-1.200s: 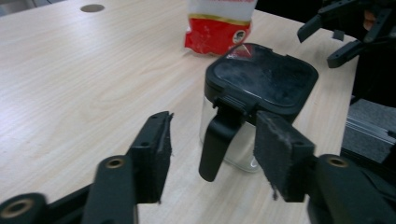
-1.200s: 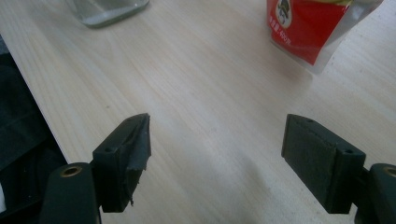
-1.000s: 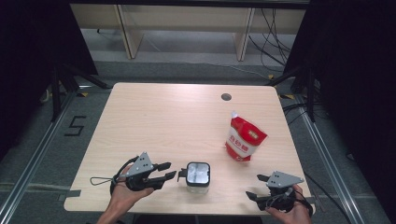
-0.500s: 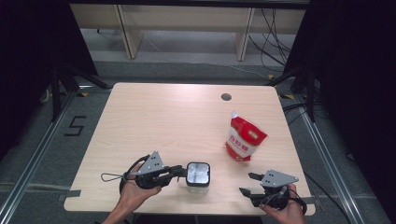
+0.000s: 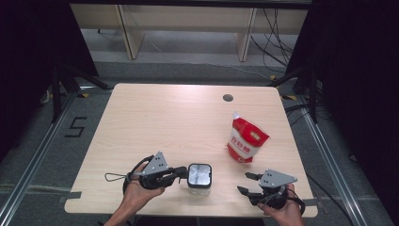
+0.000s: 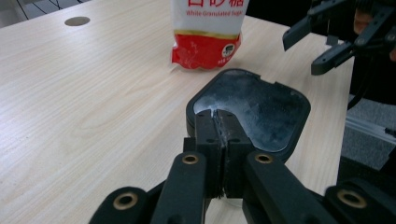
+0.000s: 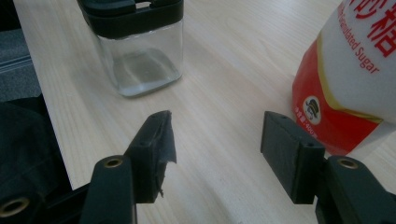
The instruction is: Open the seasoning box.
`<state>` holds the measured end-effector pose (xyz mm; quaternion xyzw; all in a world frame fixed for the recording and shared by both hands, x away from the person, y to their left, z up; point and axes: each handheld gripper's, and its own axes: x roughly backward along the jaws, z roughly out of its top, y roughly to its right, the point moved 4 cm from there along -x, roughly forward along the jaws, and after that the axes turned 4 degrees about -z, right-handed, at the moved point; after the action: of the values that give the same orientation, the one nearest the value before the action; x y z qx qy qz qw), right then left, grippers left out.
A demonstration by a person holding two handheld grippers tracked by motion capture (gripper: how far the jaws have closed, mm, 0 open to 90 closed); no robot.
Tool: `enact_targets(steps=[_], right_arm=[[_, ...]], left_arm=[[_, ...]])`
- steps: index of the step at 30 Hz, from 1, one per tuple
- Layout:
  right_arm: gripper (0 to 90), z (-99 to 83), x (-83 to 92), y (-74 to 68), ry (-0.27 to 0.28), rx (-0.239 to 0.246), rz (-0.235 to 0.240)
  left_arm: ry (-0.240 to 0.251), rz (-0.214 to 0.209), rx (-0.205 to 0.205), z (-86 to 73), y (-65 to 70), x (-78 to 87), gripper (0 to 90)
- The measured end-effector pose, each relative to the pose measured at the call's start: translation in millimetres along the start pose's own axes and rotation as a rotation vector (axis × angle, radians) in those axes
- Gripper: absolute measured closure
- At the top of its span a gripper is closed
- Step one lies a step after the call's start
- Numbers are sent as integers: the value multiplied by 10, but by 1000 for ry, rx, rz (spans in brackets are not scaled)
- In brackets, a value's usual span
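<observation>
A clear square jar [image 5: 199, 175] with a black rim stands near the table's front edge. My left gripper [image 5: 181, 173] lies level at its left side. In the left gripper view its jaws [image 6: 216, 116] are shut together against the jar's near rim [image 6: 261, 107]; I cannot tell whether they pinch anything. A red and white bag of sugar [image 5: 247, 139] stands upright to the right and farther back. My right gripper [image 5: 243, 182] is at the front right, open; its jaws [image 7: 217, 123] have just been closing with nothing between them. It faces the jar [image 7: 140, 56] and the bag [image 7: 355, 70].
The wooden table [image 5: 164, 122] has a round cable hole [image 5: 228, 98] at the back right. Its front edge runs just below both hands. The right gripper [image 6: 301, 53] also appears in the left gripper view, beyond the jar. Shelving and cables lie behind the table.
The left gripper's jaws have closed from open to shut at the jar's left rim. The right gripper's jaws have narrowed. Jar and bag have not moved.
</observation>
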<state>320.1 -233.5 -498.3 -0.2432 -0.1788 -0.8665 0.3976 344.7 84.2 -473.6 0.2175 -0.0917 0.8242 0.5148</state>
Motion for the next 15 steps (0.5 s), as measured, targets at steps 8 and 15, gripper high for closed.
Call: enact_targets(steps=[8,15], right_arm=[[511,68,-36,-33,24,-4,24],[594,177,-66,-88,64,2,45]], left_arm=[[1,5,25,-9,-2,4,892],[9,2,49,-19,-6,6,892]])
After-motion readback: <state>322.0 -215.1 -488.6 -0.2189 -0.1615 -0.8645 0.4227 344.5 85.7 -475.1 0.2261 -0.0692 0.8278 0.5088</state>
